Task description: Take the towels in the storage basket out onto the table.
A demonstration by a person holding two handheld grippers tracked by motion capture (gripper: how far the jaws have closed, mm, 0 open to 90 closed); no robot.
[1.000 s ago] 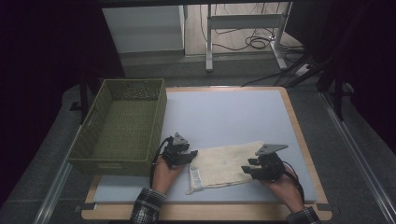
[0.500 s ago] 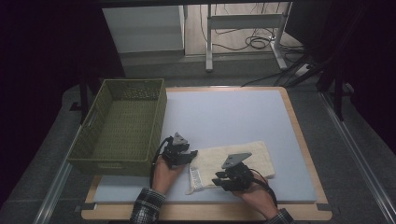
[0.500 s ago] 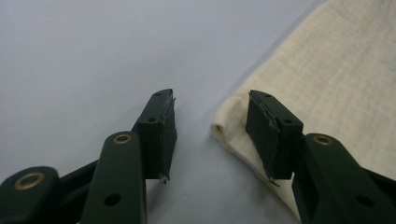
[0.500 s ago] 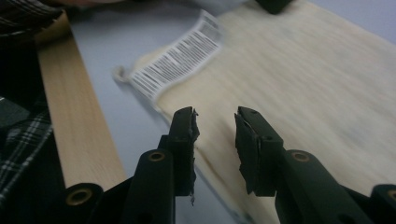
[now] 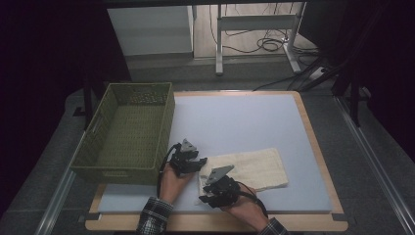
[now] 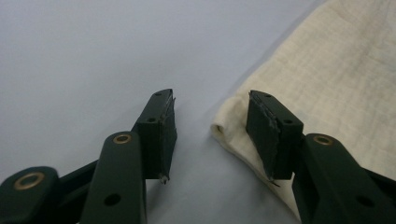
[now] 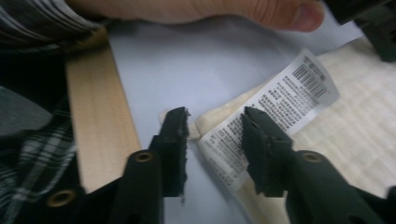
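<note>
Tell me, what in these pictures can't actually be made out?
- Care label text: right gripper view, too small and blurred.
- Basket near inside wall: high view, hidden by its own rim.
- Cloth near-left corner: high view, covered by the right gripper.
- Cloth's far side: left gripper view, cut off by the frame edge.

Cream folded cloth [image 5: 249, 169], waffle-textured, flat on the pale blue tabletop [image 5: 244, 122] in the lower middle of the high view, long side running left to right and slightly tilted. White care label [image 7: 275, 109] with barcode and fine print at its lower-left corner, lying over the cloth edge. Rolled hem at the upper-left corner, visible in the left gripper view.
</note>
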